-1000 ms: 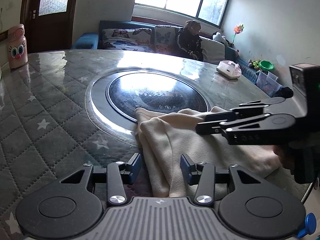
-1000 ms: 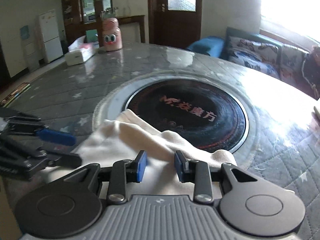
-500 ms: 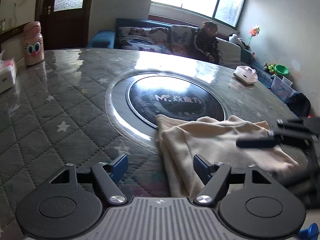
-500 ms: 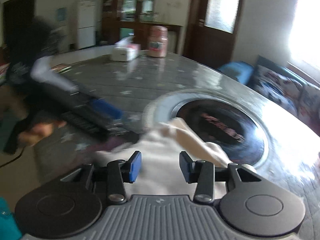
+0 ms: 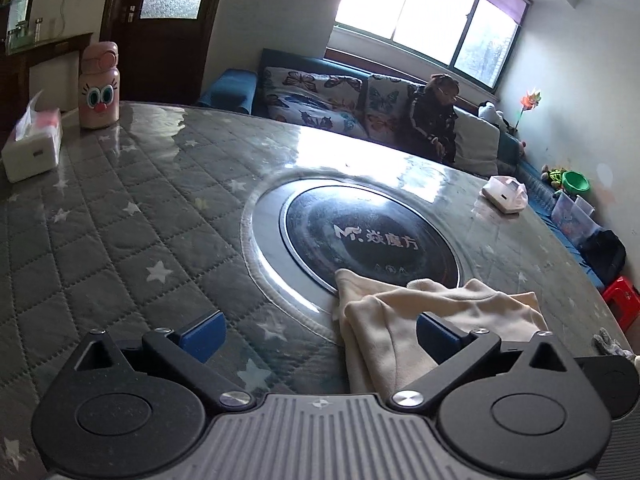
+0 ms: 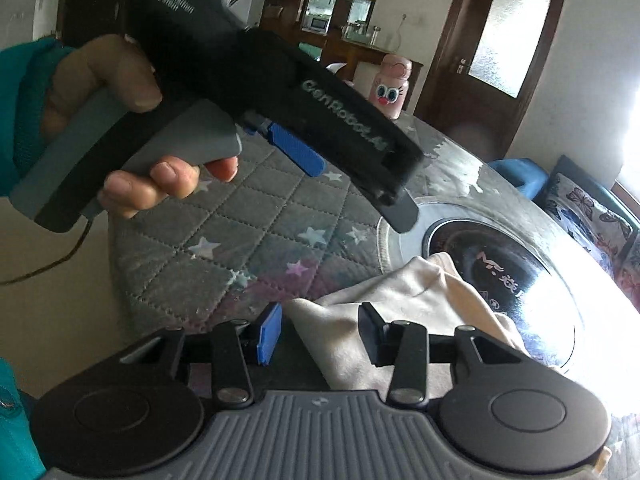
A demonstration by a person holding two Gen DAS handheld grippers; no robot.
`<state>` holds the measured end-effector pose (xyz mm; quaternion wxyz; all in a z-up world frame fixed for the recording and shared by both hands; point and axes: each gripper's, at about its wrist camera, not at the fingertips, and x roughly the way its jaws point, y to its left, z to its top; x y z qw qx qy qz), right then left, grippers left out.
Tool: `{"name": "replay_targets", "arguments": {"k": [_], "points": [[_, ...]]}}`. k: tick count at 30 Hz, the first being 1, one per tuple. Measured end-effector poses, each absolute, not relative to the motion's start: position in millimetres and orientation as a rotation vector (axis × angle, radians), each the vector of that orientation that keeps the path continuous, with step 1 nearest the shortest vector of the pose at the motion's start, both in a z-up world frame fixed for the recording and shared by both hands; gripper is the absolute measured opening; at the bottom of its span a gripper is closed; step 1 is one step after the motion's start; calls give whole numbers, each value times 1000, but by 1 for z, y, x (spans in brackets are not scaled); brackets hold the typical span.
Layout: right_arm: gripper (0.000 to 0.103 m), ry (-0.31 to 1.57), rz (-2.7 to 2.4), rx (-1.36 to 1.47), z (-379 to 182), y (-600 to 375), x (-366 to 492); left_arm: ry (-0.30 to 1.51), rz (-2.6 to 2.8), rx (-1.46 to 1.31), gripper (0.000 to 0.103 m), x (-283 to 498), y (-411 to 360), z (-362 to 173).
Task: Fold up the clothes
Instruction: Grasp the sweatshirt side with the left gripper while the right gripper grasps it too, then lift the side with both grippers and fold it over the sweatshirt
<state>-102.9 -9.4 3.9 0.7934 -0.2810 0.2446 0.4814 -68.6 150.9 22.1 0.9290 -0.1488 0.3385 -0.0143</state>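
Note:
A cream garment point(image 5: 424, 316) lies folded in a loose bundle at the table's near edge, with one corner over the black round inset point(image 5: 372, 236). My left gripper point(image 5: 320, 336) hovers above the table with its jaws wide open and empty. Its right finger is over the garment's left part. My right gripper point(image 6: 319, 338) is open too, above the garment point(image 6: 404, 300), and grips nothing. In the right wrist view a hand point(image 6: 160, 178) holds the left gripper up and to the left, with its blue finger pad point(image 6: 298, 152) showing.
A pink cartoon-eyed bottle point(image 5: 99, 86) and a tissue box point(image 5: 32, 148) stand at the far left of the grey quilted table cover point(image 5: 120, 220). A white tissue pack point(image 5: 505, 194) lies far right. A person point(image 5: 434, 120) sits on the sofa behind.
Both grippers have lifted and backed away from the garment. The left jaws opened much wider. The right gripper swung left, bringing the hand-held left gripper into its view.

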Motion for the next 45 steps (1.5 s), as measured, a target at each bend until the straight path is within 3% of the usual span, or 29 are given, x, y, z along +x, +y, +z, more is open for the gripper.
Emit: {"name": "replay_targets", "arguments": {"k": [3,7,12,20,27,33,45], "points": [[39,539,1028,-577,5,-11,-100,704,-54,-358,103,-68,153,18],[21,555,1018,-541,6,-14,-96,727,-96,-446,103,-63,153,12],[17,577,1011,-461,11,-22,-87,758,-154,-565,99,-57,154,5],[16,589,1025,-271,36,-58,-69,818,-239,-722,85,-37,146,-9],[15,588,1046,-267,32,-67,-71,874,-267,-724,45,-22,135,-24],[21,596,1054,-265,28,-75,-72,889,-251,-681,24,-20,134,-25],[32,652,736,-114,19,-173,-35,887,-235,-603,21,-19,126,-24]]}}
